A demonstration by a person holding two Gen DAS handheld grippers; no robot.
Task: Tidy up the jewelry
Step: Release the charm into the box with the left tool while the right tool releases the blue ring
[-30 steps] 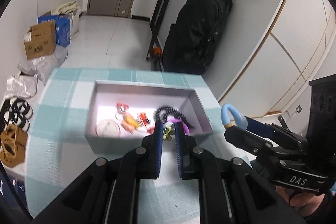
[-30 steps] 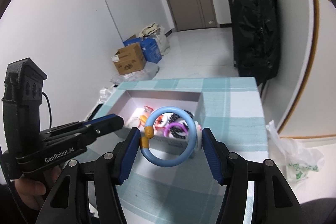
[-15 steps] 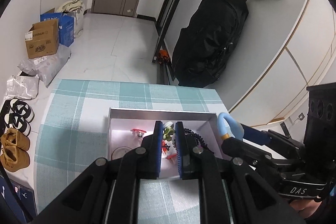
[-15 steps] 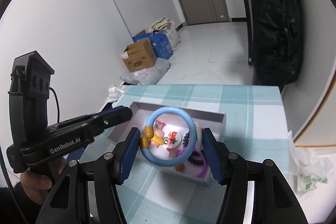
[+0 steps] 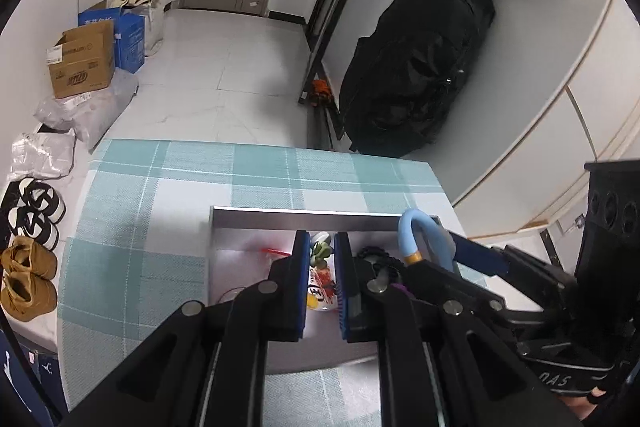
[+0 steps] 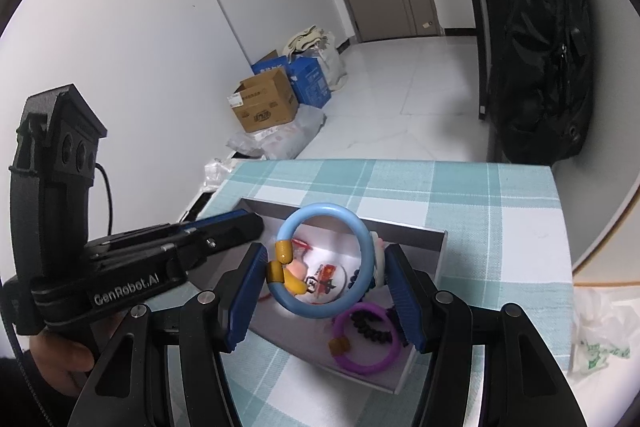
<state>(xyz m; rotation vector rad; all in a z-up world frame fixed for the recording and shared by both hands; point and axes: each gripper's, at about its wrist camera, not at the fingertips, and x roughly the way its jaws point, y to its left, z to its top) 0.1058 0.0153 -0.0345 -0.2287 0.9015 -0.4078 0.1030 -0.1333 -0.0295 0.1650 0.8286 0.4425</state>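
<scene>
Even indoor brightness, heavy fisheye bending, black vignette corners, slight blur.

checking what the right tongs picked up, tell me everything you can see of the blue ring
The blue ring is a smooth, glossy pale-blue hoop, plastic by the look, with two mustard-yellow beads at a break on its left side. It stands upright between the blue pads of the right tongs, which are shut on it, held above the open box. In the left view only its upper arc shows.
</scene>
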